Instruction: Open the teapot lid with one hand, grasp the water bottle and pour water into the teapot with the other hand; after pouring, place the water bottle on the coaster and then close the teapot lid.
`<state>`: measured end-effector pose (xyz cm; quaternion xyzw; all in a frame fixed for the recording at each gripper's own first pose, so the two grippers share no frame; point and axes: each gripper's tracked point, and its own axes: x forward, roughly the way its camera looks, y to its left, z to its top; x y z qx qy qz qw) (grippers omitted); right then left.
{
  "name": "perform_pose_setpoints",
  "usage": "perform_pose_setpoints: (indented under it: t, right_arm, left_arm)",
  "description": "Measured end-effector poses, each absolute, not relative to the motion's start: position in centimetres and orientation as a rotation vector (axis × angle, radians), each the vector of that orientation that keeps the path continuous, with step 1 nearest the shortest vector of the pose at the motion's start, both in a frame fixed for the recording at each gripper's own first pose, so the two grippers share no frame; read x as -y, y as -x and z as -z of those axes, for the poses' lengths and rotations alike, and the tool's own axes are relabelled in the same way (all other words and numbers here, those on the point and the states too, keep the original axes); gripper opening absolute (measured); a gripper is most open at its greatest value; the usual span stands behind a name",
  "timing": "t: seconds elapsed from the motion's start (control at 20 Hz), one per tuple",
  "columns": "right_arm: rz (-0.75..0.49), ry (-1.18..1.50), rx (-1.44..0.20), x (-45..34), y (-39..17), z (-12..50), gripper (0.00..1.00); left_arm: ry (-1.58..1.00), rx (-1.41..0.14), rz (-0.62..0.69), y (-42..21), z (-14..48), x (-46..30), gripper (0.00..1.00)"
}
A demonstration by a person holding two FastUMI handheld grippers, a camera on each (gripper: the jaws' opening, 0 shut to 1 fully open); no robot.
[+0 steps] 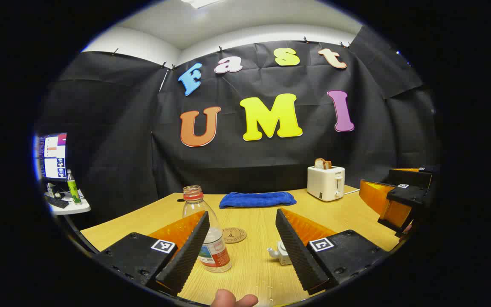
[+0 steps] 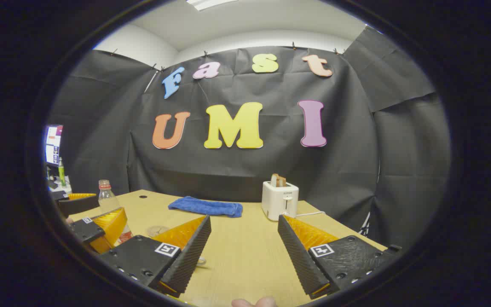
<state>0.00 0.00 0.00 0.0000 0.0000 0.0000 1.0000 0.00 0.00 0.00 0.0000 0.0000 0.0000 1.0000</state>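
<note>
Already hovering low over the wooden table (image 1: 254,273), with the left gripper (image 1: 242,245) spreading its jaws wide and gripping nothing. Standing just in front of its left finger: the water bottle (image 1: 208,238), uncapped, upright, partly filled. Peeking out from behind the right finger, to the right of the bottle: the small white teapot (image 1: 280,252), mostly hidden, so lid position impossible to confirm. Lying just behind the bottle: the round coaster (image 1: 233,235), flat and bare. Resting farther behind the bottle: a blue towel (image 1: 257,199), and to the right of that, a white toaster (image 1: 325,182) holding bread.

Meanwhile waiting to the right of the bottle: the right gripper (image 2: 243,251), jaws likewise gaping and holding nothing, looking across bare table toward the toaster.

Looming as the likely trouble: knocking the open bottle over by closing in off-centre, since only one finger is lined up with it, and spilling water across the wood. Also risking: nudging the half-hidden teapot while reaching, or pouring before the lid is lifted clear. Squeezing the thin plastic too hard could push water out of the open neck.
</note>
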Motion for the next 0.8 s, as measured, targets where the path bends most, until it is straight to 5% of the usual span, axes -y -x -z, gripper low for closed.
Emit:
perform_pose_setpoints:
  t: [0.8]
  right_arm:
    - [-0.055,0.011,0.009,-2.5,0.3,0.2,0.97]
  left_arm:
    - [0.016,-0.007,-0.013,0.5,0.1,-1.1,0.98]
